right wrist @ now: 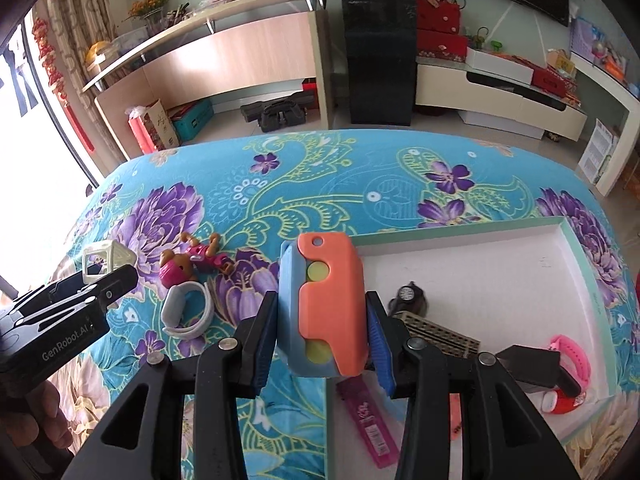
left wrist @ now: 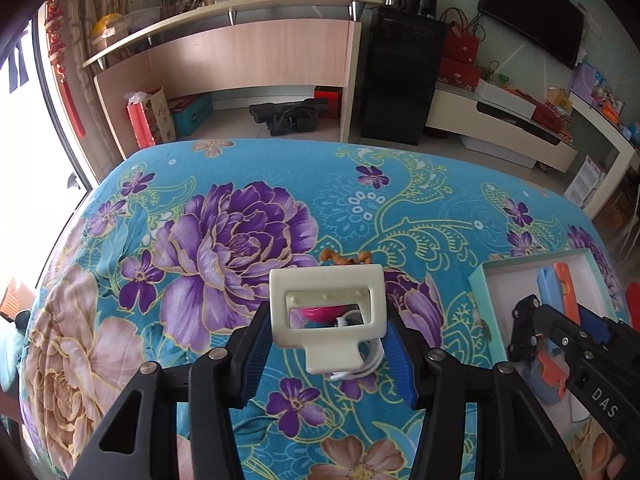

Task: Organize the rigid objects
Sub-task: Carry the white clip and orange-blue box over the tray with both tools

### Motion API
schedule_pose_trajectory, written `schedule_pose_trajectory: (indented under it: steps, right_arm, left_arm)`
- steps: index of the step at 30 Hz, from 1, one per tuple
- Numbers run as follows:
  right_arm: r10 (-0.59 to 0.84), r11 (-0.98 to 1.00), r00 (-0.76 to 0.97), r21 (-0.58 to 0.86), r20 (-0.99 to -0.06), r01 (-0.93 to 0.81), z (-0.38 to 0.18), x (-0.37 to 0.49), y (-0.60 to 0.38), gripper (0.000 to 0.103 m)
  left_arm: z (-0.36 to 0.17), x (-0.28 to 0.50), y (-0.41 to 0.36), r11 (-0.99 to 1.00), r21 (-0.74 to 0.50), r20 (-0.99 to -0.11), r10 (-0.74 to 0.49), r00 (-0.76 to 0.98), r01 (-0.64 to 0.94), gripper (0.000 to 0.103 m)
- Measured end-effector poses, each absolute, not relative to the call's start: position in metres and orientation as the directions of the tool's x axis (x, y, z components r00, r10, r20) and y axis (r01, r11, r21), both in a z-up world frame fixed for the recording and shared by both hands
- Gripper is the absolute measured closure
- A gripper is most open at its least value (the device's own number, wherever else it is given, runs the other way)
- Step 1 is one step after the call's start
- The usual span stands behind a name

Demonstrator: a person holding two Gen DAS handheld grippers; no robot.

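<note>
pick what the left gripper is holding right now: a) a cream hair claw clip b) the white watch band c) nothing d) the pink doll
a, the left gripper is shut on the cream hair claw clip, held above the floral cloth, while the white watch band and the pink doll lie on the cloth beneath it.

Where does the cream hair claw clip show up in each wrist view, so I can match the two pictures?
Left wrist: the cream claw clip sits bottom centre, clamped in the left gripper.
Right wrist: the same clip appears small at the left edge, at the tip of the left gripper.
Shared landmark: the brown toy figure in pink, seen just behind the clip in the left wrist view.
</note>
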State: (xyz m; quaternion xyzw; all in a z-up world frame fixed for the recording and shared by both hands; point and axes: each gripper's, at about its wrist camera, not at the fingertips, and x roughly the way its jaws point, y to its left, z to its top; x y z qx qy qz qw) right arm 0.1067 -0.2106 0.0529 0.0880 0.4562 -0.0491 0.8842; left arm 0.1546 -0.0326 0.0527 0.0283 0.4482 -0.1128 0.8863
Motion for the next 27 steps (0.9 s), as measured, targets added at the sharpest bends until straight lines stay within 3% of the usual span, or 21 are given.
schedule_pose_trajectory:
  steps: [16,27]
  right_arm:
    - [-0.176,0.893,0.537,0.096,-0.825,0.439,0.053,0.054,-0.327,0.06]
    - [-0.249,0.83,0.504,0.086,-0.827,0.551,0.051,0.028,-0.373,0.059]
  left_arm:
    - [0.055,0.109,-0.159,0.853,0.004,-0.81,-0.303,0.502,0.522,0.047]
    - [0.033,0.08,-0.229,0.754,0.038,-0.846,-0.325,0.422,0.656,0.047]
